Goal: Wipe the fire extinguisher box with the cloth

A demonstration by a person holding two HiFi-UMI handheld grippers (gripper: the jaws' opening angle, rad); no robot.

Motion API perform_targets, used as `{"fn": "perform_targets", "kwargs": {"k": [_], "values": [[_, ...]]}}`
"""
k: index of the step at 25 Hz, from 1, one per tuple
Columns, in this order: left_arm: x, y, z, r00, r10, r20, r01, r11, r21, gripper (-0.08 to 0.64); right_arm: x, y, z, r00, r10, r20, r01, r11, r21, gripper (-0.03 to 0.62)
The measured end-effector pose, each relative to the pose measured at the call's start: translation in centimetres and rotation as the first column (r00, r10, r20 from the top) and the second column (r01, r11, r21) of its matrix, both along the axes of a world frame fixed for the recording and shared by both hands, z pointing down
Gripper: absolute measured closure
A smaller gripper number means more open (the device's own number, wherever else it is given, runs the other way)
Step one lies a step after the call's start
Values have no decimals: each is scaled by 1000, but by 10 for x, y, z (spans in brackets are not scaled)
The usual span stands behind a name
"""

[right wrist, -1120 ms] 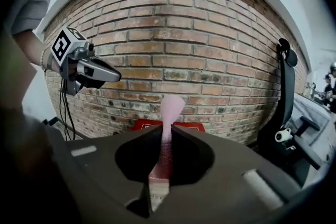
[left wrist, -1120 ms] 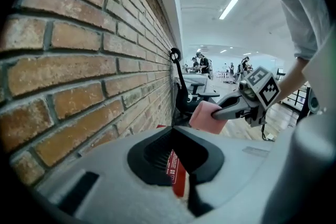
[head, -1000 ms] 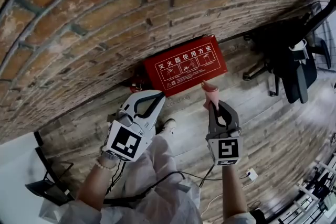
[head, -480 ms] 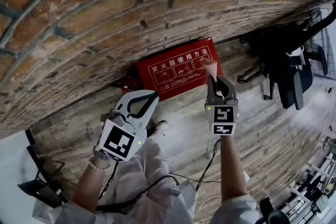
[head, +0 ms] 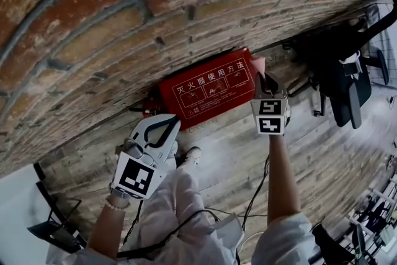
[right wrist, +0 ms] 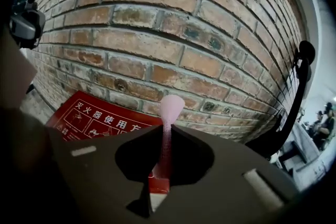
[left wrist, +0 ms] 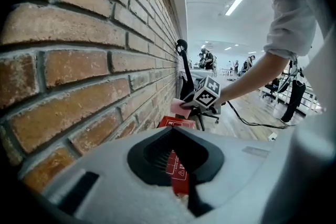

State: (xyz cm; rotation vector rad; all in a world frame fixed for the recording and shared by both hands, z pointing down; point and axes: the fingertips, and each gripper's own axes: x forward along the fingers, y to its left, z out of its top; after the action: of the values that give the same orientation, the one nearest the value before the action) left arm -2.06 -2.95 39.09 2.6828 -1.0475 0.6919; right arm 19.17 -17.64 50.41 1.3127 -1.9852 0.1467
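Now the red box (head: 211,87) with white writing sits by the brick wall (head: 124,28). The right gripper (head: 262,76) has its jaws pinching a pink cloth (right wrist: 169,113); the left gripper (head: 175,121) has its jaws together.

Red box (head: 211,89), white lettering and diagrams; pale pink cloth (right wrist: 171,106); red-brown brick wall (head: 124,22) behind box, grey mortar; white left gripper (head: 173,122); dark grey right gripper (head: 263,79).

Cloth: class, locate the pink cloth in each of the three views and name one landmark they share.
Head view: cloth at the red box's right end.
Left gripper view: centre, held by the right tool, just above the box.
Right gripper view: centre, upright, pinched between the jaws.
Shared landmark: the red box.
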Motion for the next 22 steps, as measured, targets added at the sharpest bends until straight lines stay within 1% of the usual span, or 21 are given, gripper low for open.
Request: {"fn": "perform_targets", "kwargs": {"k": [6, 9, 15, 22], "values": [[1, -2, 5, 1000, 13, 27, -13, 1000, -10, 561, 16, -28, 18, 994, 13, -106, -17, 999, -29, 566], [1, -4, 7, 999, 12, 30, -11, 1000, -13, 561, 19, -36, 27, 991, 24, -135, -29, 999, -39, 566], [-1, -13, 11, 999, 4, 37, -4, 1000, -2, 561, 16, -48, 45, 986, 9, -165, -23, 997, -78, 566], [-1, -13, 16, 999, 8, 51, -7, 1000, -12, 561, -4, -54, 61, 988, -25, -152, 6, 992, -123, 566]]}}
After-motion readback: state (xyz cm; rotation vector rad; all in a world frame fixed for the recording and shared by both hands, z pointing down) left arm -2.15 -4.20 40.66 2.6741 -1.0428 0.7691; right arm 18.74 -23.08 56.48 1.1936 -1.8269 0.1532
